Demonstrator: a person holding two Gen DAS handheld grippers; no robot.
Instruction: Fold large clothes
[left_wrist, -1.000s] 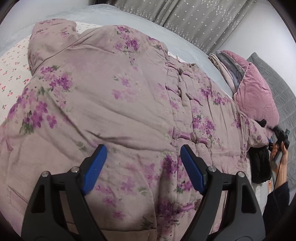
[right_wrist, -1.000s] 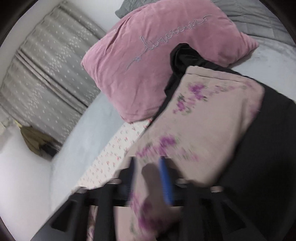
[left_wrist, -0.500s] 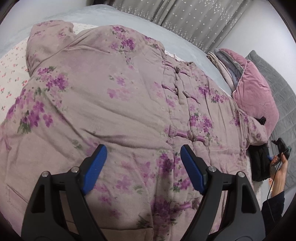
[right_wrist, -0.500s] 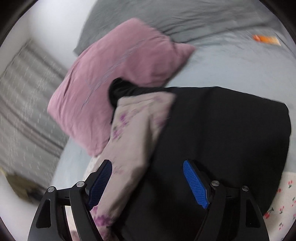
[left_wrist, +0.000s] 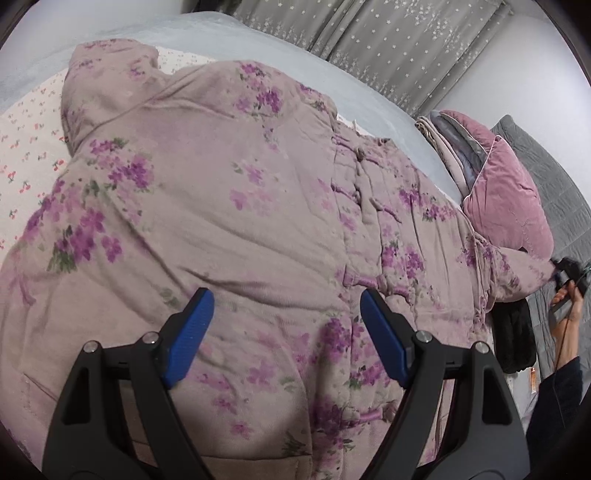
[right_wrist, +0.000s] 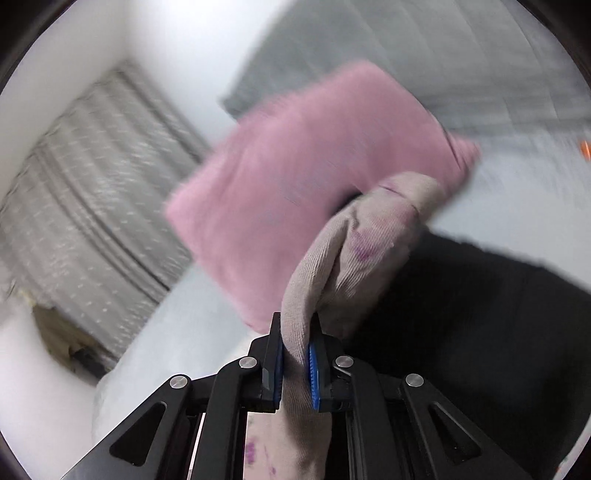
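1. Right tongs (right_wrist: 295, 360) are clamping together on the cuff end of one sleeve of the mauve padded jacket with purple flower print (left_wrist: 236, 229); the blue pads are pinching a bunched fold of the cloth.
2. Left tongs (left_wrist: 284, 332) are hovering with their fingers wide apart above the jacket's lower front, gripping nothing.
3. Front up, the jacket is lying spread across most of the bed (left_wrist: 258, 40), its knot-button placket running away from the left tongs, its other sleeve reaching toward the bed's far left corner.
4. Beside the gripped sleeve, a pink velvet pillow (right_wrist: 314, 177) is resting near the bed's right edge, and a black garment (right_wrist: 480, 314) is lying under the sleeve end.
5. Judging by this, the step in hand is folding the sleeve inward across the chest. Doing it well means lifting the cuff clear of the black garment, carrying it flat toward the placket, and using the free left tongs for pinning the body so the thick padding is not sliding.
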